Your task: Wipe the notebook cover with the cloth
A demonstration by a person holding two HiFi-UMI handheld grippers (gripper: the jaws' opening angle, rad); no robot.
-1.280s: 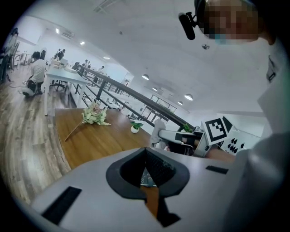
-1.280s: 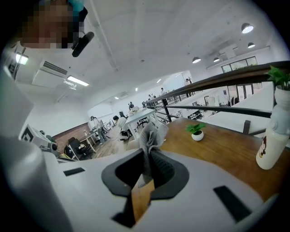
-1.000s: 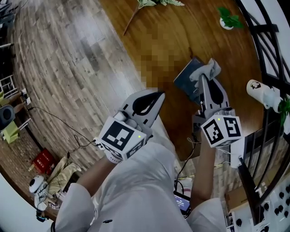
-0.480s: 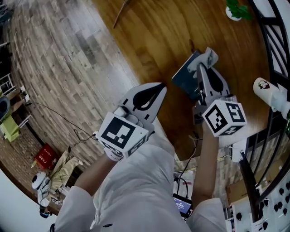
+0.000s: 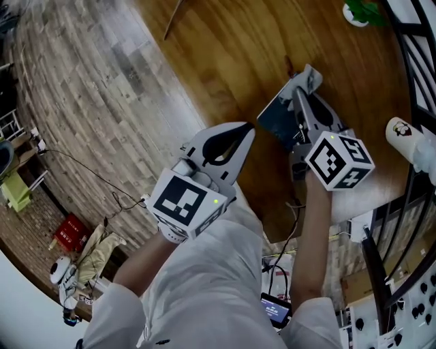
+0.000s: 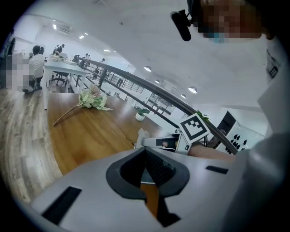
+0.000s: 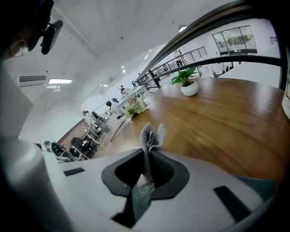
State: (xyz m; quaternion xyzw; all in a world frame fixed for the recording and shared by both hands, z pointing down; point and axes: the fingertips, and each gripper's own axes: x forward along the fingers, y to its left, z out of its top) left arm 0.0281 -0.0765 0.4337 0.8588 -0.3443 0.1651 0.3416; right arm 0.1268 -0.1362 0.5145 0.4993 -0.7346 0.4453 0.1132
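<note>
The right gripper (image 5: 304, 95) is clenching the cloth (image 5: 310, 75) over the notebook (image 5: 274, 121) just beneath its tip. With the closed, empty left gripper (image 5: 240, 136) idling apart, a stroke is likely risking sliding the unbraced notebook.

Grey, navy and wood tones
Grey ribbed cloth (image 7: 152, 136), dark blue notebook (image 5: 278, 121), warm brown grained table (image 5: 225, 61), grey-brown plank floor (image 5: 88, 88).

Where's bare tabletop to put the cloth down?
The widest bare wood on the table lies between the notebook, the flower stem and the left edge. A smaller patch sits between the notebook and the potted plant. It is crowded on the right: right tool with cloth, white object.
</note>
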